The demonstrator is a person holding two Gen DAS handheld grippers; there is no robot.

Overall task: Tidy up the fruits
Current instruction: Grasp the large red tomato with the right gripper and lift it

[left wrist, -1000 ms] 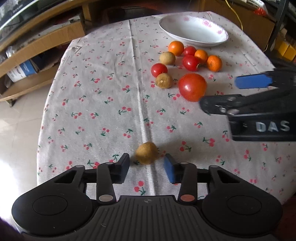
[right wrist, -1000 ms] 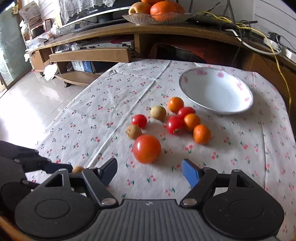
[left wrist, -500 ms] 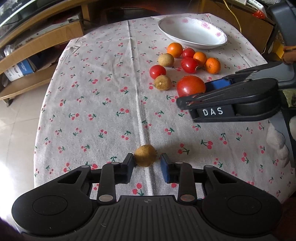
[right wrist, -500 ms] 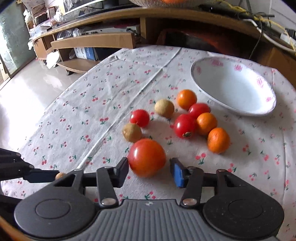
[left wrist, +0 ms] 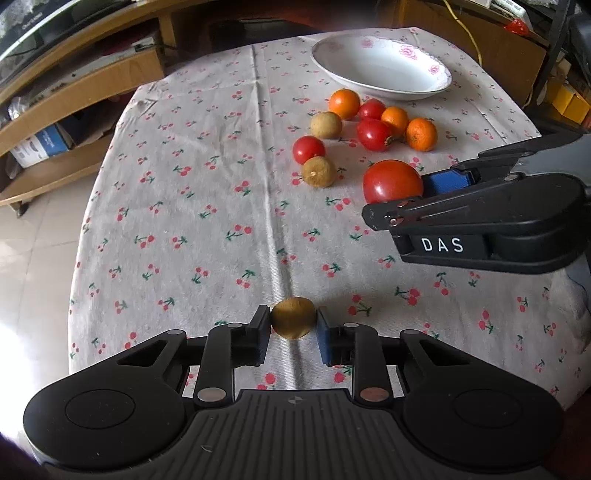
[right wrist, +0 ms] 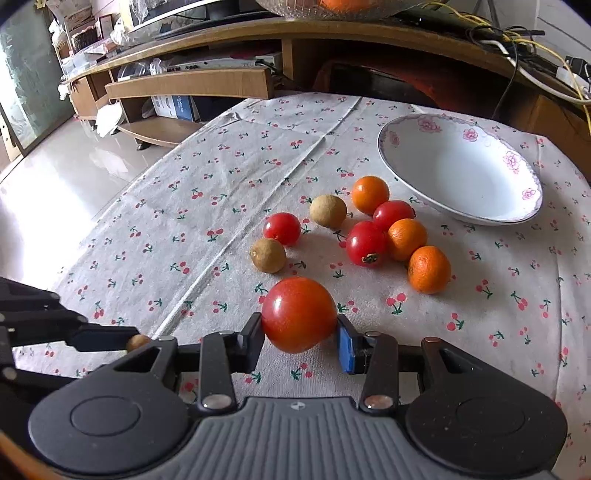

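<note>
My left gripper (left wrist: 293,328) is shut on a small brown longan (left wrist: 293,322) near the table's front edge. The right gripper (right wrist: 300,338) is shut on the big red tomato (right wrist: 299,314); from the left wrist view that tomato (left wrist: 392,181) sits between the right gripper's fingers (left wrist: 448,182). Behind it lie two more longans (right wrist: 268,254), three small red tomatoes (right wrist: 365,243) and three small oranges (right wrist: 429,268). A white flowered bowl (right wrist: 517,216) stands empty at the far right. In the right wrist view the left gripper (right wrist: 110,338) shows at the lower left with its longan (right wrist: 137,341).
The round table carries a white cloth (left wrist: 192,206) printed with cherries. Wooden shelving (right wrist: 192,83) with boxes stands beyond the table's far edge. A glass dish of fruit (right wrist: 332,5) sits on the top shelf. Tiled floor (left wrist: 33,240) lies to the left.
Both grippers closed from open onto their fruit: the left on the longan, the right on the big tomato after moving forward around it.
</note>
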